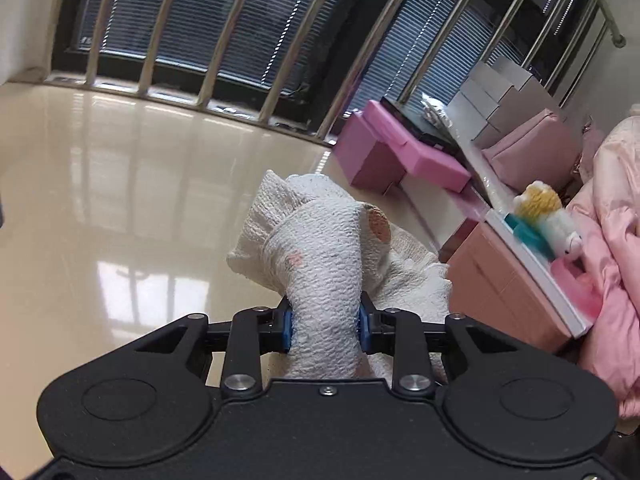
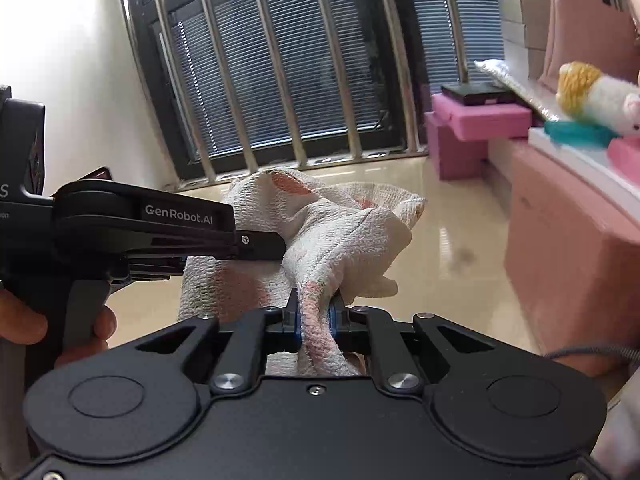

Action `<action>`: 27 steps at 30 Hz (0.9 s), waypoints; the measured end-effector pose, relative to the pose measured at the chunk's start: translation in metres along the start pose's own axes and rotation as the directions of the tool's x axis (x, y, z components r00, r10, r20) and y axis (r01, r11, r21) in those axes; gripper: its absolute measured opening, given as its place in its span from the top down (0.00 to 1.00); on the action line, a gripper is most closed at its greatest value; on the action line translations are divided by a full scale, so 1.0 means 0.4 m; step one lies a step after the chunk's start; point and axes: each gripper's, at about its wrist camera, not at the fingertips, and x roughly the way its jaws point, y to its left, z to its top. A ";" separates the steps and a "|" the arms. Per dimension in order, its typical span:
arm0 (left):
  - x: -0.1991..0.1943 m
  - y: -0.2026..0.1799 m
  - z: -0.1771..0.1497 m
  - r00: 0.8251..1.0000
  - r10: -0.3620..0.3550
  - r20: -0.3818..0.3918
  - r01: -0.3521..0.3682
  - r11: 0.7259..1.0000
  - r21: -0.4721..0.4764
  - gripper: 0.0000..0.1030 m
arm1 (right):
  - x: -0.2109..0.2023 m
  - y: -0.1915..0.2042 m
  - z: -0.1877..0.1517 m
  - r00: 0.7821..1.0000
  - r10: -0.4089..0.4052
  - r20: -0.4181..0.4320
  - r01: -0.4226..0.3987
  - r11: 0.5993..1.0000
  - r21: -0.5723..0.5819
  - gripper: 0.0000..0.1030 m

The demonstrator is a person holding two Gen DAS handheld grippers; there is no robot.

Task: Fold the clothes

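Note:
A white crinkled garment (image 1: pixel 320 256) with faint pink and orange prints is held up in the air above a glossy cream floor. My left gripper (image 1: pixel 325 326) is shut on a thick bunched fold of it between the blue pads. In the right wrist view the same garment (image 2: pixel 340 232) hangs bunched, and my right gripper (image 2: pixel 316 316) is shut on a narrow twisted strand of it. The left gripper (image 2: pixel 276 246) reaches in from the left there, clamped on the cloth just above and left of the right one. A hand (image 2: pixel 24 320) holds its handle.
A barred window (image 1: pixel 224 32) fills the far wall. Pink boxes (image 1: pixel 384 152) and a pink cabinet (image 2: pixel 572 248) stand to the right, with a white ledge carrying a yellow-and-white plush toy (image 1: pixel 548 216). Grey cartons (image 1: pixel 496 96) are stacked behind. Pink bedding (image 1: pixel 616 264) lies far right.

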 end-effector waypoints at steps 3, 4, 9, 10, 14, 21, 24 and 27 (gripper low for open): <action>0.108 -0.044 0.029 0.998 0.010 -0.057 -0.010 1.000 -0.013 0.71 | 0.017 -0.059 0.065 0.998 -0.059 -0.002 0.059 0.998 0.003 0.87; 0.153 -0.051 0.023 0.996 0.019 -0.081 -0.021 1.000 -0.020 0.71 | 0.034 -0.078 0.079 0.997 -0.078 -0.012 0.078 0.997 0.004 0.86; 0.321 -0.044 -0.044 0.977 0.118 -0.178 -0.120 0.993 0.000 0.59 | 0.153 -0.120 0.042 0.977 -0.158 -0.144 0.154 0.987 -0.043 0.73; 0.322 -0.037 -0.053 0.977 0.124 -0.171 -0.126 0.992 -0.001 0.50 | 0.163 -0.113 0.032 0.974 -0.163 -0.158 0.155 0.986 -0.065 0.70; 0.271 -0.016 -0.039 0.978 0.125 -0.167 -0.125 0.992 0.012 0.29 | 0.135 -0.087 0.026 0.972 -0.194 -0.134 0.180 0.977 -0.112 0.31; -0.103 -0.002 -0.033 0.989 0.134 0.066 -0.145 0.965 0.217 0.00 | -0.134 0.018 -0.017 0.989 -0.136 0.054 0.142 0.981 -0.135 0.05; -0.298 0.002 -0.095 0.978 0.152 0.143 -0.189 0.936 0.295 0.00 | -0.255 0.086 -0.077 0.991 -0.098 0.094 0.112 0.982 -0.152 0.02; -0.441 0.000 -0.191 0.972 0.183 0.149 -0.223 0.919 0.325 0.00 | -0.368 0.151 -0.139 0.990 -0.064 0.127 0.084 0.983 -0.164 0.02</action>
